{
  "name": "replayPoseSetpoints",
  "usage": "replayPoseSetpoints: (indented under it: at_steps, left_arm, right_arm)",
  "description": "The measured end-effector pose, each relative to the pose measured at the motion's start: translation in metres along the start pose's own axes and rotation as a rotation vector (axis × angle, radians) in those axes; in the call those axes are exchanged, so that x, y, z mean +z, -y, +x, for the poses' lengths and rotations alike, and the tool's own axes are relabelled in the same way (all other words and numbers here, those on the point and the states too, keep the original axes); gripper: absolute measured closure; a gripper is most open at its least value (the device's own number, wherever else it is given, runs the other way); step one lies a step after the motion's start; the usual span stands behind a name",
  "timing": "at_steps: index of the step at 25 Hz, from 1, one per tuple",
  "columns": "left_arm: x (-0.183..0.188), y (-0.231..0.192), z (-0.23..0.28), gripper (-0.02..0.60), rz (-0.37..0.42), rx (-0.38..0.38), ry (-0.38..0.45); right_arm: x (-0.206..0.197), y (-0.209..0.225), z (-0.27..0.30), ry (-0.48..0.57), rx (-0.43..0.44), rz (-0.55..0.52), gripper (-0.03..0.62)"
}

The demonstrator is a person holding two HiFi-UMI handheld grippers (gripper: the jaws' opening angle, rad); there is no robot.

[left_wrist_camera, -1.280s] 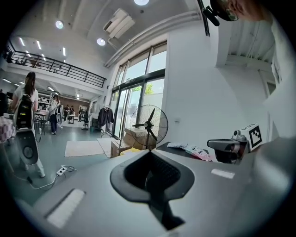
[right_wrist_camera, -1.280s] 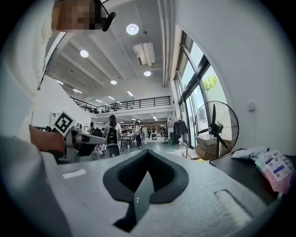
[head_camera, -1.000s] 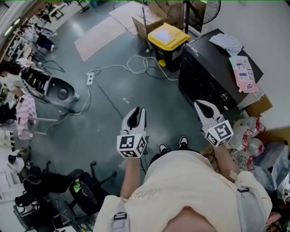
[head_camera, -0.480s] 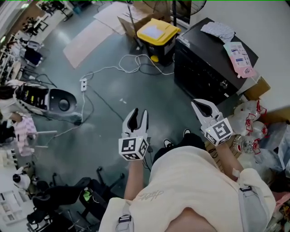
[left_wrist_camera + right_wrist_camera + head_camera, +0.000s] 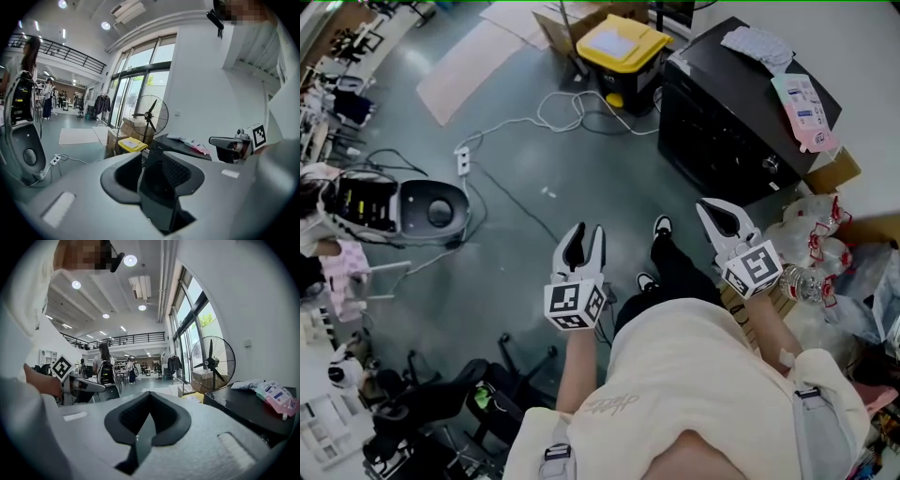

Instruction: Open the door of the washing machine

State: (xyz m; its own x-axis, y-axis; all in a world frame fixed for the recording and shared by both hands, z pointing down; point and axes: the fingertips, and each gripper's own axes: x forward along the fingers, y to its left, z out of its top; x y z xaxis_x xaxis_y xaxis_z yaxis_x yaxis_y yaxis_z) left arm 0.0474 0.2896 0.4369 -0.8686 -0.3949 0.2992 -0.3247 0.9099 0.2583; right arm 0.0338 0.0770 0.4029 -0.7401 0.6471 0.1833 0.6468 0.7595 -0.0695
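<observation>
The washing machine is a black box against the wall at the upper right; its front shows no open door. It also appears in the left gripper view and in the right gripper view. My left gripper hangs over the grey floor, well to the left of the machine, jaws open and empty. My right gripper is held in the air near the machine's front corner, apart from it, its pads meeting with nothing between them.
A yellow-lidded bin and cardboard stand left of the machine. A pink pouch lies on its top. Cables and a power strip cross the floor. Plastic bags pile at the right, a standing fan behind.
The left jaws have spread wider. Both grippers sank a little. The person's feet stepped forward toward the machine, and the view shifted that way.
</observation>
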Motion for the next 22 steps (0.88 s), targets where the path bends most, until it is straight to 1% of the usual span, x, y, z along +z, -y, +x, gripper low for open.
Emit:
replayPoseSetpoints:
  at_steps: [7, 11, 16, 20, 22]
  left_arm:
    - [0.026, -0.026, 0.047, 0.426, 0.036, 0.018, -0.013]
    - [0.049, -0.047, 0.085, 0.426, 0.058, 0.027, -0.017]
    - [0.091, -0.069, 0.142, 0.427, 0.072, 0.009, 0.015]
    - [0.119, -0.071, 0.184, 0.427, 0.101, -0.007, 0.027]
    - [0.128, -0.07, 0.201, 0.427, 0.103, -0.021, 0.036]
  right_arm:
    - [-0.011, 0.04, 0.049, -0.014, 0.002, 0.032, 0.592]
    - [-0.003, 0.071, 0.09, 0.004, 0.007, 0.033, 0.592]
    - [0.014, 0.117, 0.139, 0.035, -0.003, 0.039, 0.592]
    - [0.017, 0.151, 0.165, 0.046, -0.007, 0.077, 0.592]
    - [0.02, 0.165, 0.176, 0.046, -0.012, 0.056, 0.592]
